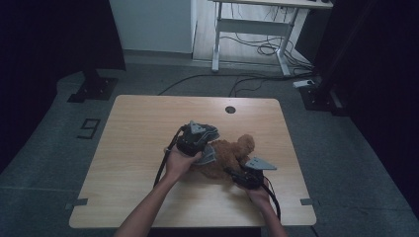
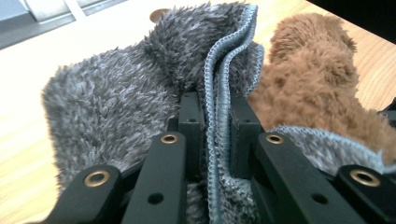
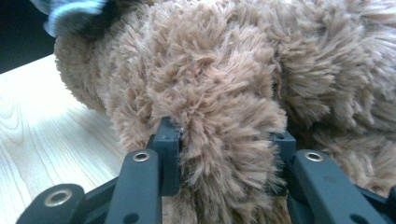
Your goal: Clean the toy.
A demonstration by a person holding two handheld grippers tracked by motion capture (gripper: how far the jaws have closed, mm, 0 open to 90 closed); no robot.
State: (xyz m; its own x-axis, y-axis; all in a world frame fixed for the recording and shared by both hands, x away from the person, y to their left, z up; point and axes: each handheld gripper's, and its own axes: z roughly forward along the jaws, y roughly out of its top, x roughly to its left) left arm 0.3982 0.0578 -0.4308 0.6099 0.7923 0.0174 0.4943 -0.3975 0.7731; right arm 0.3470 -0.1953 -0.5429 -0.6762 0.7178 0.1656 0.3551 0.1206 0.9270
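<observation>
High view: brown plush toy (image 1: 231, 154) lies mid tabletop (image 1: 138, 138), w/ both claws on it. Left gripper view: left claw (image 2: 215, 123) pinches grey fleece cloth (image 2: 116, 98) by its stitched edge, next to plush. Right gripper view: right claw (image 3: 224, 140) clamps a plush limb.

Lab-like room: dark curtains (image 1: 59, 34), floor cables (image 1: 247, 81), taped floor number (image 1: 89, 128).

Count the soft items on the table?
2: brown plush toy at table centre, pinched by the right gripper; grey fleece cloth beside and partly under it, its hem in the left gripper.
</observation>
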